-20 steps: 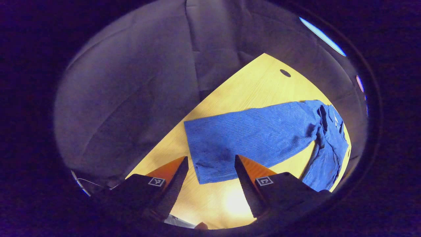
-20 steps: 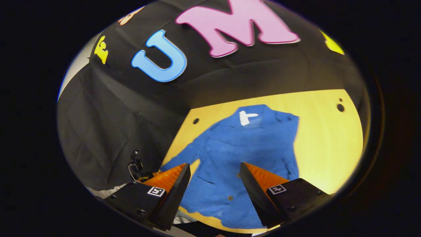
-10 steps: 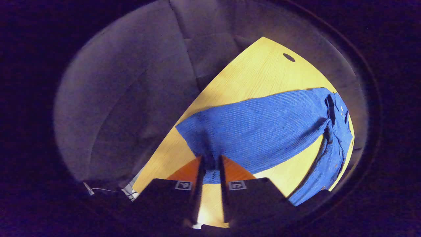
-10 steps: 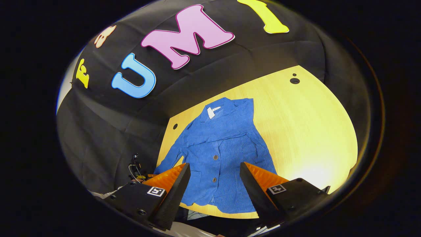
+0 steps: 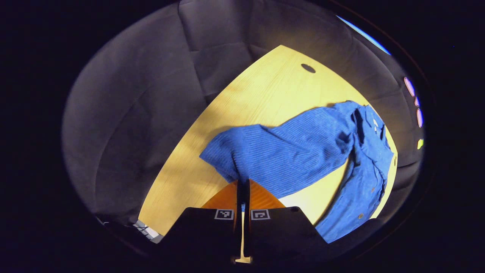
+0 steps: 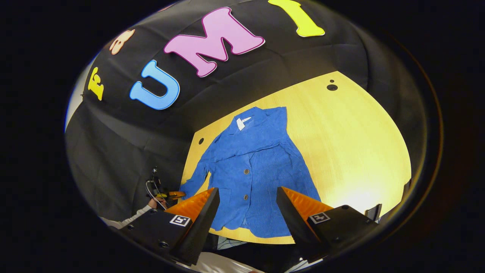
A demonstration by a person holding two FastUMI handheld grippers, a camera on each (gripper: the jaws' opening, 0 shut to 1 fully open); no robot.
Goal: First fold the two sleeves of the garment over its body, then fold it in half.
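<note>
Left claw (image 5: 243, 185) pinching blue sleeve (image 5: 280, 151) off table (image 5: 261, 91); right claw (image 6: 248, 199) spread above jacket front w/ buttons (image 6: 246, 171).

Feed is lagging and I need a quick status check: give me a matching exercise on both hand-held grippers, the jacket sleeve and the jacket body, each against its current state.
Things:
1. left hand-held gripper
2. right hand-held gripper
3. sleeve
4. jacket body

States:
A. lying flat on the wooden table, buttons up
B. fingers apart, holding nothing, above the near hem
C. cuff end pinched and bunched up
D. fingers closed on cloth

Pairs: 1-D, 2-B, 3-C, 4-A
</note>
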